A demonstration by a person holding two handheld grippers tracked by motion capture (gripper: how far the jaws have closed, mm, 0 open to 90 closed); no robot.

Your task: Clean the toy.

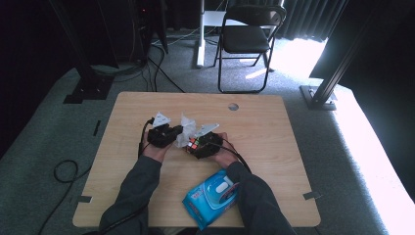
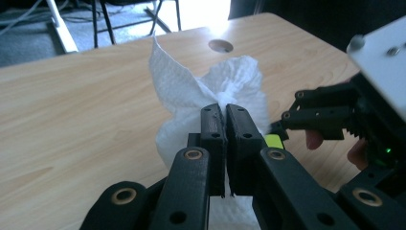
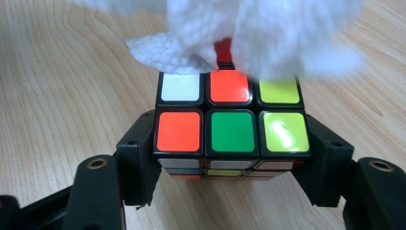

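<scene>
High view: the counter (image 1: 274,147) carries everything, and near its front edge lies a blue wipes pack (image 1: 211,198), flap seemingly closed, so its contents cannot be seen. Mid-counter, the two grippers meet. The right gripper (image 1: 195,145) has its fingers (image 3: 139,153) clamped on either side of a cube (image 3: 232,127), which sits low over the counter with a coloured face up. The left gripper (image 2: 225,129) has its fingers (image 2: 212,127) pressed together on a bunched white wipe (image 2: 191,91), and that wipe lies against the far edge of the cube's top face, covering part of the back row.

By my reading, the step in hand is wiping the cube clean. The next move calls for dragging the wipe across the uncovered tiles while the right grip holds steady; then the cube would need turning to present another face.
</scene>
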